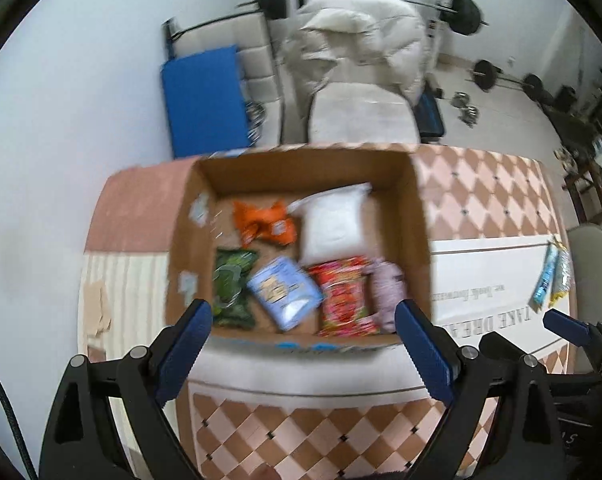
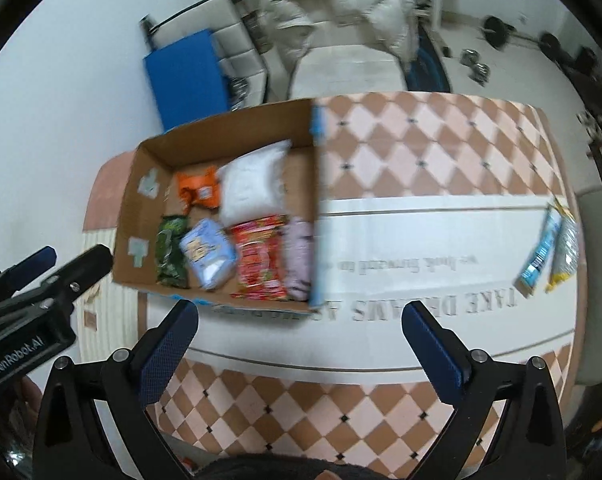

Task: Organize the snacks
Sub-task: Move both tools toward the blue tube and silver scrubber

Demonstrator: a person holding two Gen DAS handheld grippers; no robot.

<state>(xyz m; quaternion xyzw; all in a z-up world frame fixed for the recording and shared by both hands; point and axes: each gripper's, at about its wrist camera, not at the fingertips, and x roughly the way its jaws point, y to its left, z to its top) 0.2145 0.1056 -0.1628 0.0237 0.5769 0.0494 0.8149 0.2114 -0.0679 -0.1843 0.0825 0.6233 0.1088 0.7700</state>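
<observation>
An open cardboard box [image 1: 419, 216] [image 2: 143, 168] sits on the table and holds several snack packs: orange [image 1: 263, 222], white [image 1: 333, 226], green [image 1: 233, 288], light blue [image 1: 285, 292], red [image 1: 345, 296] and pale purple [image 1: 387, 284]. Two more packs, blue [image 2: 539, 252] and clear with yellow [image 2: 565, 252], lie loose at the table's right edge. My left gripper [image 1: 305, 320] hovers open just before the box's near wall, empty. My right gripper [image 2: 301, 322] hangs open over the white strip of the cloth, right of the box, empty.
A checked pink and brown cloth [image 2: 421, 148] with a white lettered band covers the table. Behind stand a chair [image 1: 361, 116] with a white jacket, a blue mat [image 1: 205, 100] and barbell weights [image 1: 465, 14]. A chair back [image 2: 601, 288] is at the right.
</observation>
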